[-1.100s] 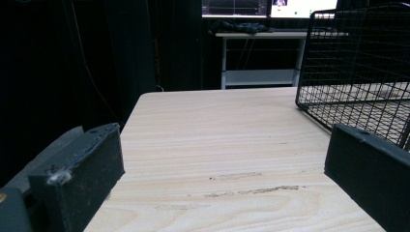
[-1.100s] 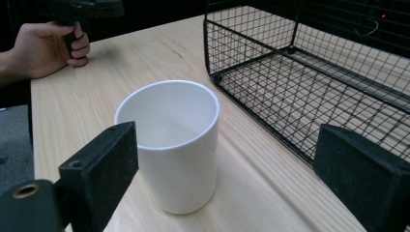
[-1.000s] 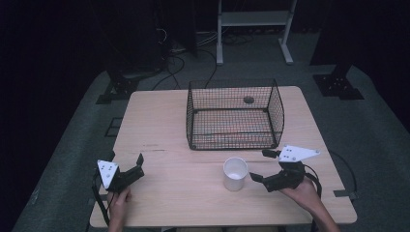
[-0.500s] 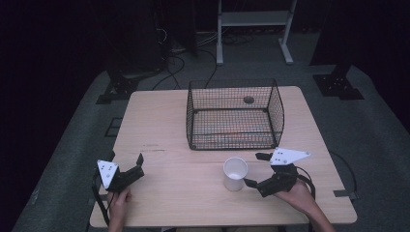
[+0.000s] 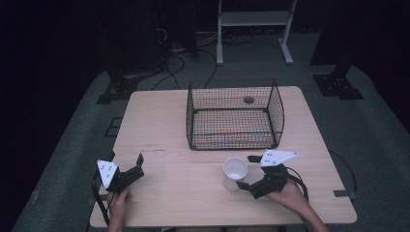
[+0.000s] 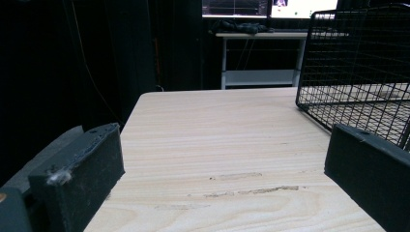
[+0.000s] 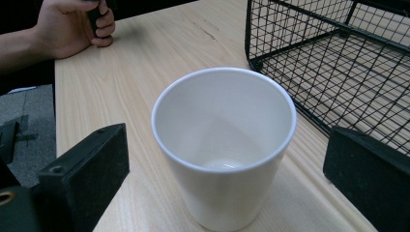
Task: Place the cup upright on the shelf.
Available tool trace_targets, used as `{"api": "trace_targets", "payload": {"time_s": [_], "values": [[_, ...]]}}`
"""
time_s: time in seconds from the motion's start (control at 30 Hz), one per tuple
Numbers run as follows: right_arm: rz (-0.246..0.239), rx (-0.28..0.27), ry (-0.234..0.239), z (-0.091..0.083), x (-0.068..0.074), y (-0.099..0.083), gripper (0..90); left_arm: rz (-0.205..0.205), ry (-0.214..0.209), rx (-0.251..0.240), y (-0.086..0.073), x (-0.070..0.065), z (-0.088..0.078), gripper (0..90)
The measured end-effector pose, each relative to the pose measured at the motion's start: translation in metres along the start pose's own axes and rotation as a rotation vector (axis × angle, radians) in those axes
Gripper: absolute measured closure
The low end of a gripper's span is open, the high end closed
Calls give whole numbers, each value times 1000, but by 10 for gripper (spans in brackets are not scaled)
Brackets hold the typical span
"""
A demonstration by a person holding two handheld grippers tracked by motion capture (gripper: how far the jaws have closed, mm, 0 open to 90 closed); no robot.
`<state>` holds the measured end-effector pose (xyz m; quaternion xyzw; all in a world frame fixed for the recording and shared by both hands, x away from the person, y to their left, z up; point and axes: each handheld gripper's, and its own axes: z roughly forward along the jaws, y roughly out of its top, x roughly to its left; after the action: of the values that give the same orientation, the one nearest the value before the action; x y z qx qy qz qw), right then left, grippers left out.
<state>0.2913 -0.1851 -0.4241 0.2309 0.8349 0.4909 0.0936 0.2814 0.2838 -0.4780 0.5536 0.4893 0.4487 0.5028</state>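
While our right tool (image 5: 245, 172) sits low at the near right of the worktop (image 5: 159, 125), its jaws have just been opening and now stand wide apart, with the white cup (image 5: 235, 173) between them. From the right gripper view, the cup (image 7: 224, 145) stands upright and empty on the wood, a clear gap on each side between its wall and the black jaws, so nothing presses on it. We see the cup just in front of the black wire basket (image 5: 234, 115), close to its near wall but apart from it. Our left tool (image 5: 126, 163) rests at the near left of the worktop, well apart from the cup, its jaws spread with bare wood between them. In the right gripper view our left hand (image 7: 72, 26) shows at the far edge of the worktop.
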Motion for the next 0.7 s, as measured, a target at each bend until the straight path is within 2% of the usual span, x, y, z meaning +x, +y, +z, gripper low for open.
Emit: {"api": "trace_targets", "payload": {"time_s": [0.4, 0.7], "values": [[0, 26, 17, 17, 1, -1, 19, -1, 0, 0, 0, 0, 0, 0], [-9, 42, 13, 27, 1, 0, 28, -2, 0, -1, 0, 0, 0, 0]]}}
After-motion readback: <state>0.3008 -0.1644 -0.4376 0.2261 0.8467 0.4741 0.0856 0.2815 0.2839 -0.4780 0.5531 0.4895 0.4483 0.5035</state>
